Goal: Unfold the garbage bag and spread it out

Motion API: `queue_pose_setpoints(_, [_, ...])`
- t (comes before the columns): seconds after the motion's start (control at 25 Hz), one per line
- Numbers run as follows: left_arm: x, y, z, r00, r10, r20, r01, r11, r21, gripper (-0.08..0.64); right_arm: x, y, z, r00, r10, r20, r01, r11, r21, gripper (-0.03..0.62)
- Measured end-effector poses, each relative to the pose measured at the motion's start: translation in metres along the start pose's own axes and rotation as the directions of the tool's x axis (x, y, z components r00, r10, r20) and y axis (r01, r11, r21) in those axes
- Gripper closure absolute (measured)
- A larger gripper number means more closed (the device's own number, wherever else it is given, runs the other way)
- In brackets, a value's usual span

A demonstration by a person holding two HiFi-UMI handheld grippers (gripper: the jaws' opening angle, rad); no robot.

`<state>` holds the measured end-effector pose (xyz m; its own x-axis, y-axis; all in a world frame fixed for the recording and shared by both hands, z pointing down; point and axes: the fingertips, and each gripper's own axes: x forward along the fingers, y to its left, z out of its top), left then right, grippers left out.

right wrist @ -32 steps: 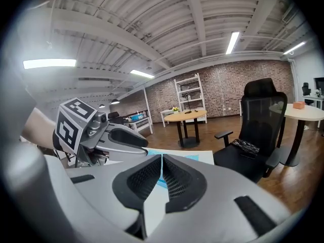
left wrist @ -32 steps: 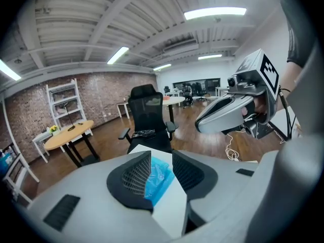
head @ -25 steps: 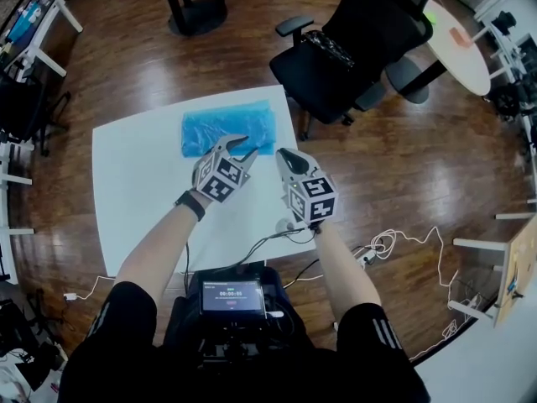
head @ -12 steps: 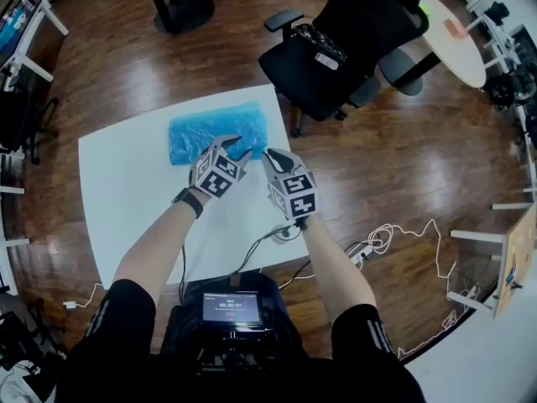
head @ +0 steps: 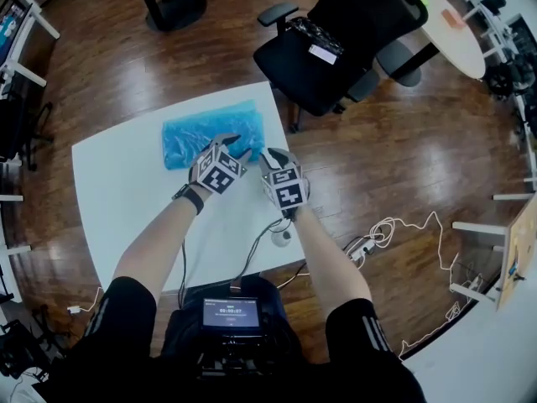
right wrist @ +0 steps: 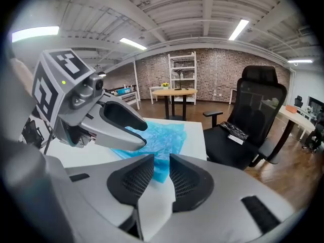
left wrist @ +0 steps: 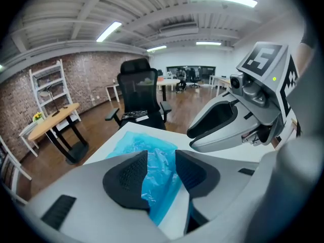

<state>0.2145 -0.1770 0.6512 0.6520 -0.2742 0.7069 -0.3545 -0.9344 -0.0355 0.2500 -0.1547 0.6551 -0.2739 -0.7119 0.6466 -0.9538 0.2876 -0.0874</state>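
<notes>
Our left gripper (head: 230, 140) and right gripper (head: 272, 154) are hovering at the folded garbage bag's (head: 201, 133) near edge on the table (head: 126, 191), jaws apart and just opening, gripping nothing. We are risking pinching all layers together and dragging it.

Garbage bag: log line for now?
garbage bag folded on table; left gripper just opening, bag between fingers, ungripped; right gripper just opening, bag between fingers, ungripped

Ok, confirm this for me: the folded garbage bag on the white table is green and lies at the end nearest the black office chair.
Wrong in one point: the garbage bag is blue, not green, as the head view shows. The rest stands: it lies folded on the white table, at the end nearest the black office chair.
</notes>
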Motion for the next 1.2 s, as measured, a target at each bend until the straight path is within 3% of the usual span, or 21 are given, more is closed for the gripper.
queue_pose_setpoints(0.4, [0.029, -0.007, -0.008, 0.995, -0.054, -0.089, 0.058, 0.997, 0.052, 0.382, 0.031, -0.009, -0.024, 0.995, -0.062, -0.079, 0.058, 0.997, -0.042, 0.413])
queue_pose_setpoints(0.64, [0.05, -0.01, -0.021, 0.985, -0.043, -0.166, 0.069, 0.986, 0.154, 0.382, 0.042, -0.015, -0.029, 0.993, -0.075, -0.093, 0.074, 0.997, -0.022, 0.413])
queue_pose_setpoints(0.92, [0.062, -0.009, -0.038, 0.974, -0.078, -0.215, 0.103, 0.989, 0.106, 0.383, 0.047, -0.018, -0.04, 0.986, -0.092, -0.137, 0.091, 0.996, -0.016, 0.413])
queue_pose_setpoints(1.2, [0.066, -0.006, -0.041, 0.971, -0.103, -0.217, 0.117, 0.992, 0.051, 0.445, 0.052, -0.018, -0.045, 0.984, -0.084, -0.16, 0.085, 0.996, 0.004, 0.402])
